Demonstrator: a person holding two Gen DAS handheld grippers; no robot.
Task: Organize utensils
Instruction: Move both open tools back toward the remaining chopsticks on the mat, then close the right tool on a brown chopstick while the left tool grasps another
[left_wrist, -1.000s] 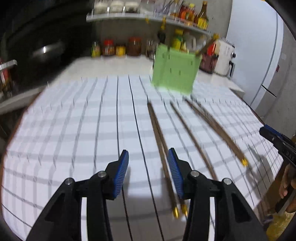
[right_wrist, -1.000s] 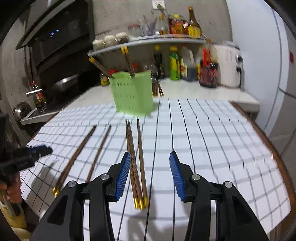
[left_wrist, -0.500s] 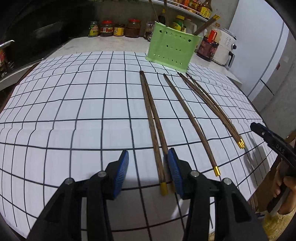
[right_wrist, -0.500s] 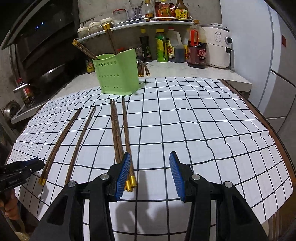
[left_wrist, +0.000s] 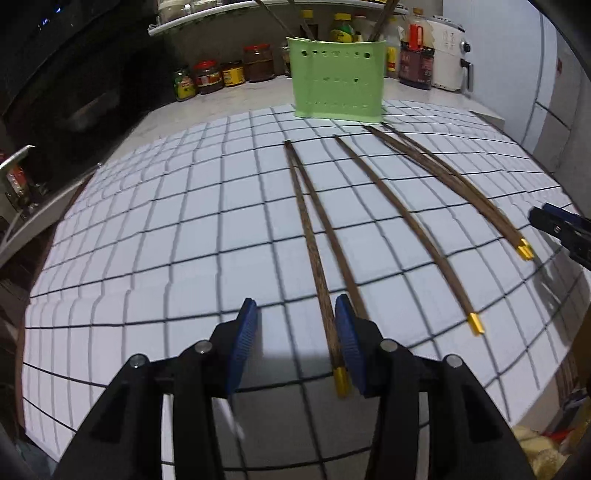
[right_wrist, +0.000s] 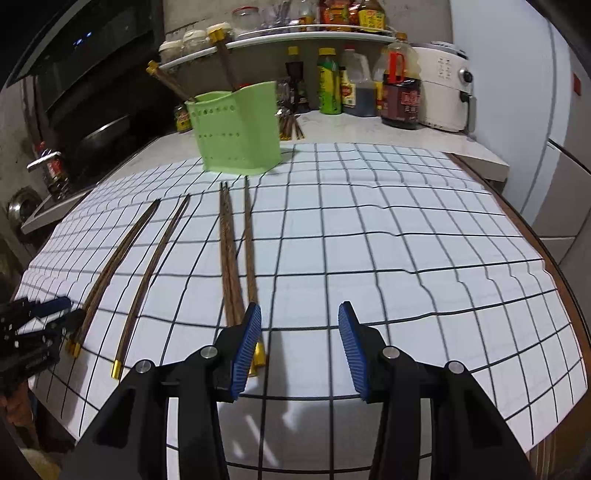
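Note:
Several brown chopsticks with gold ends lie on a white checked mat (right_wrist: 406, 240). In the left wrist view a pair (left_wrist: 314, 254) runs toward my left gripper (left_wrist: 295, 343), which is open. One stick ends just inside its right pad; the other passes under that finger. A single chopstick (left_wrist: 406, 221) and a tight group (left_wrist: 461, 192) lie further right. My right gripper (right_wrist: 299, 343) is open, and the near ends of that group (right_wrist: 231, 258) reach its left finger. The green holder (right_wrist: 236, 136) stands at the mat's far edge with chopsticks (right_wrist: 170, 79) in it.
Jars, sauce bottles (right_wrist: 400, 96) and a white appliance (right_wrist: 443, 88) stand on the counter behind the holder. A dark stove area (right_wrist: 92, 140) lies at far left. The mat's near edge hangs over the table front, and the wooden table edge (right_wrist: 546, 251) curves along the right.
Both grippers have sunk toward the mat and closer to the chopsticks' gold ends. The left view has swung, so the holder now stands near its centre. Both jaws kept their width.

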